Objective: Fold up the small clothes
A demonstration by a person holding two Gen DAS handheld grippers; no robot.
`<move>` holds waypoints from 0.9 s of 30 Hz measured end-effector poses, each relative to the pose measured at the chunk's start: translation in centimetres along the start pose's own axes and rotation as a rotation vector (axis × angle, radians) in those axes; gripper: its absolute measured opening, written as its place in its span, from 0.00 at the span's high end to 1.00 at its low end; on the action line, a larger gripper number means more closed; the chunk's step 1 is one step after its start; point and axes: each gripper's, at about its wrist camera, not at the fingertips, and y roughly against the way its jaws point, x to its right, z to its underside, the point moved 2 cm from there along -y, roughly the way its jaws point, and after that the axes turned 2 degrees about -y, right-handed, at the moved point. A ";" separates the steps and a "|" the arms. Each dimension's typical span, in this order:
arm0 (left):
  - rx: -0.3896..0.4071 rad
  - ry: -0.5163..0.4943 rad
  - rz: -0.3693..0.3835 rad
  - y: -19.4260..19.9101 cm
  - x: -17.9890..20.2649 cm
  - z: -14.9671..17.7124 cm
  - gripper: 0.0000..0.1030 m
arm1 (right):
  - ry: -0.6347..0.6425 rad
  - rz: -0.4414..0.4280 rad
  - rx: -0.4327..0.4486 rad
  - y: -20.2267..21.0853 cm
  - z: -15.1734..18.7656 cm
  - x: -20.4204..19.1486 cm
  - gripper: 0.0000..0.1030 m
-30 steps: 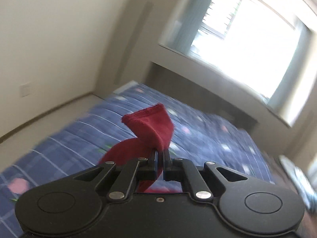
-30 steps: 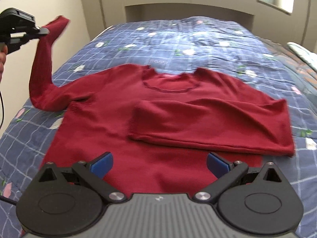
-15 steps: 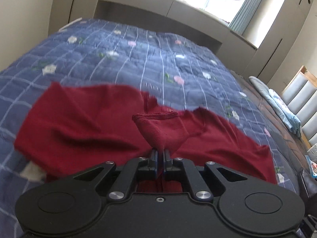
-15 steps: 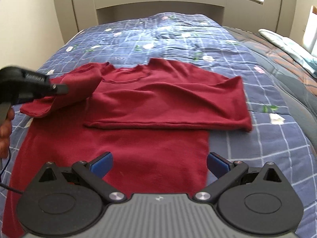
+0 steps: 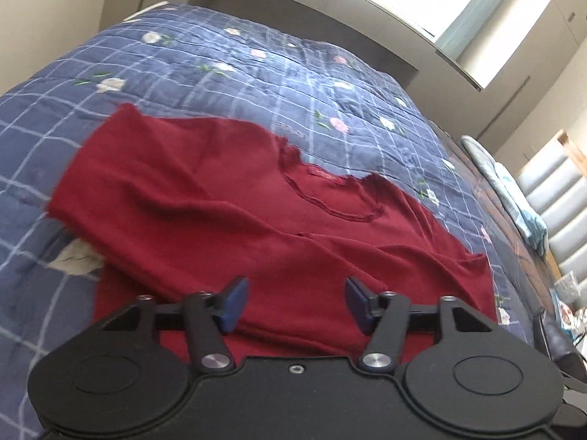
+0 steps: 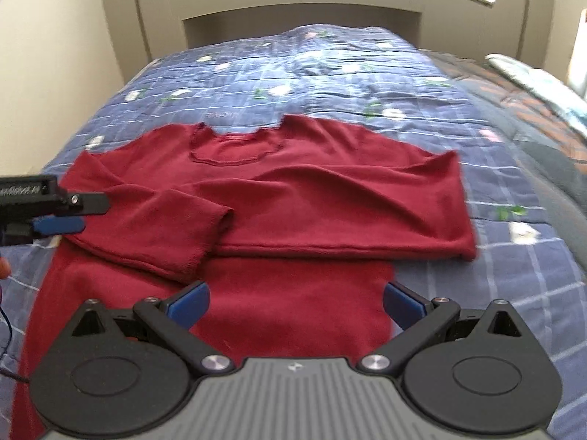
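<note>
A dark red sweater [image 6: 293, 198] is lying face up on the bed's blue checked quilt [image 6: 330, 66], its neckline [image 6: 234, 146] pointing toward the headboard [image 6: 301, 11]. Both sleeves are lying folded in across the chest: the long one [image 6: 348, 227] is stretching across from the right side, and the other sleeve [image 6: 157, 231] is resting over the left part of the body with its cuff lying near the middle. The lower body of the sweater is spreading toward the cameras.

The left tool [image 5: 291, 302] is hovering just over the folded-in sleeve, and its jaws are opening, with nothing pinched between the blue pads [image 5: 233, 304]; cloth is only showing below them. In the right wrist view the same tool is reaching in from the left edge beside the sleeve's fold.

The right tool [image 6: 295, 302] is hanging above the lower part of the sweater with its jaws standing wide apart, gripping nothing.

Folded pale bedding [image 5: 513, 198] is lying at the bed's far right.
</note>
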 end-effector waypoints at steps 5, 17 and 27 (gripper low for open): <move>0.037 0.072 -0.092 2.2 -3.0 0.2 0.21 | -0.016 -0.122 -0.022 -2.7 -1.9 -1.4 0.08; 0.050 0.217 -0.305 4.7 -10.8 0.0 0.17 | 0.049 -0.147 -0.097 -9.8 -4.2 -5.7 0.85; 0.109 0.275 -0.332 4.5 -13.6 -1.9 0.13 | 0.091 -0.060 0.115 -6.1 -7.8 -4.7 0.97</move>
